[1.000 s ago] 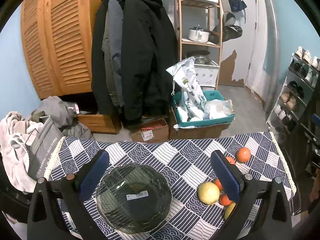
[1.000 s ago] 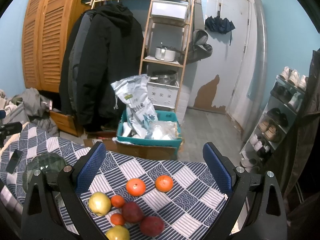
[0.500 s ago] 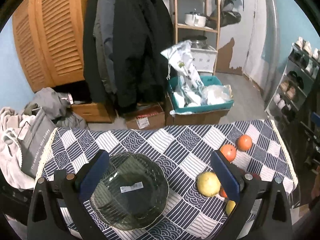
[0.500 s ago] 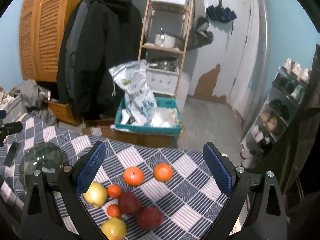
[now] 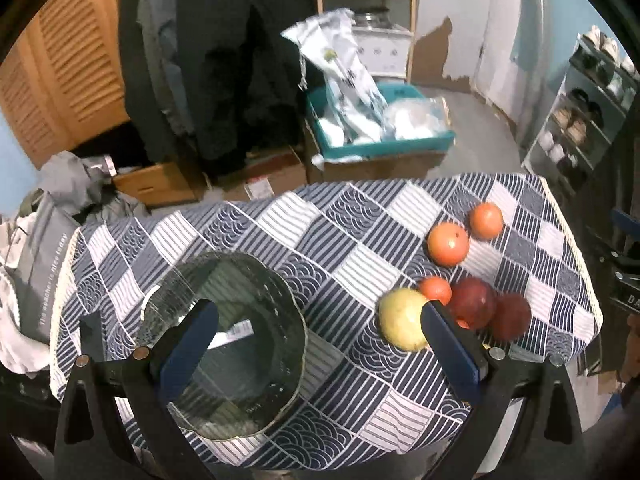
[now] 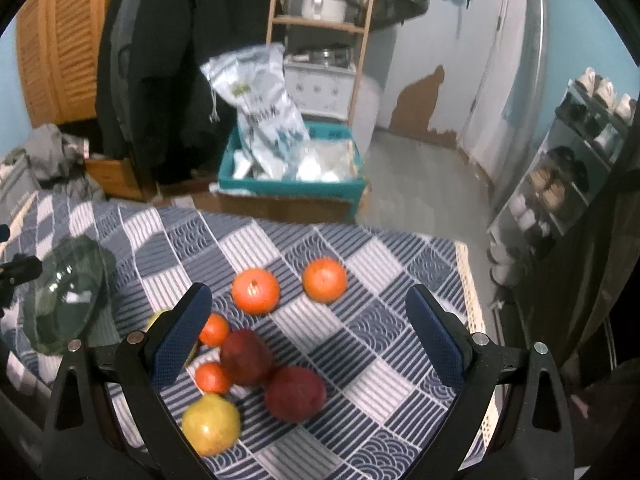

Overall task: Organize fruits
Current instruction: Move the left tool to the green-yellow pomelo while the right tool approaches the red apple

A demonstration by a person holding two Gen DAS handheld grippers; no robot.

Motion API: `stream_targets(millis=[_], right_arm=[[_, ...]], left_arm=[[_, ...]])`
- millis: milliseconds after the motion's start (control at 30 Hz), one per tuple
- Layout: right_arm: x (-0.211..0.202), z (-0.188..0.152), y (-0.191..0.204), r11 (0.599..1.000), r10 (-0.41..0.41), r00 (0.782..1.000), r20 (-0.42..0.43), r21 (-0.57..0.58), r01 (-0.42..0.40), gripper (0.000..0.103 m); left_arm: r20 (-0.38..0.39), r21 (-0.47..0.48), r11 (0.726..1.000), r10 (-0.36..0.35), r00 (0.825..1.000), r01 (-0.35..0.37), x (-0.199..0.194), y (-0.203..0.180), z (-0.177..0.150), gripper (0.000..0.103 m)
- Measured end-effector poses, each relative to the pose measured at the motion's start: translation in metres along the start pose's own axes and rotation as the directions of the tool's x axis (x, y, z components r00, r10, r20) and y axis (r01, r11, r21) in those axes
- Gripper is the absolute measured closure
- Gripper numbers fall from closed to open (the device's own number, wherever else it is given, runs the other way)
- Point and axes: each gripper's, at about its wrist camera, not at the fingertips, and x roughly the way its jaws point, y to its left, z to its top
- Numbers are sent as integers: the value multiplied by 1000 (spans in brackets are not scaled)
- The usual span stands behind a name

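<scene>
A clear glass bowl (image 5: 224,332) sits on the left of the checkered tablecloth (image 5: 320,240); it also shows in the right wrist view (image 6: 64,292). Several fruits lie loose on the right: two large oranges (image 6: 255,291) (image 6: 324,280), two small oranges (image 6: 214,330), two dark red apples (image 6: 245,357) (image 6: 295,394) and yellow apples (image 6: 210,424) (image 5: 402,324). My left gripper (image 5: 316,328) is open and empty above the table, between bowl and fruit. My right gripper (image 6: 306,320) is open and empty above the fruit cluster.
Beyond the table's far edge stand a teal crate (image 6: 288,184) with bags on cardboard boxes, hanging coats (image 5: 224,52), a wooden shelf (image 6: 320,20) and a shoe rack (image 6: 568,184) at the right. Clothes (image 5: 76,184) are piled at the left.
Both grippers have tilted down and moved forward over the table, so the bowl and fruit sit higher and larger in view. Both stay open; nothing was grasped.
</scene>
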Motion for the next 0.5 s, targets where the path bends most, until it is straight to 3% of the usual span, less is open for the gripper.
stream_targets(millis=[200, 500], right_arm=[[27, -18, -8, 999, 28, 995, -95, 43, -24, 7], [61, -45, -13, 998, 49, 971, -233, 50, -39, 7]], left_arm=[[-62, 22, 1000, -9, 998, 11, 23, -12, -5, 1], [-153, 21, 999, -32, 988, 36, 63, -29, -10, 1]])
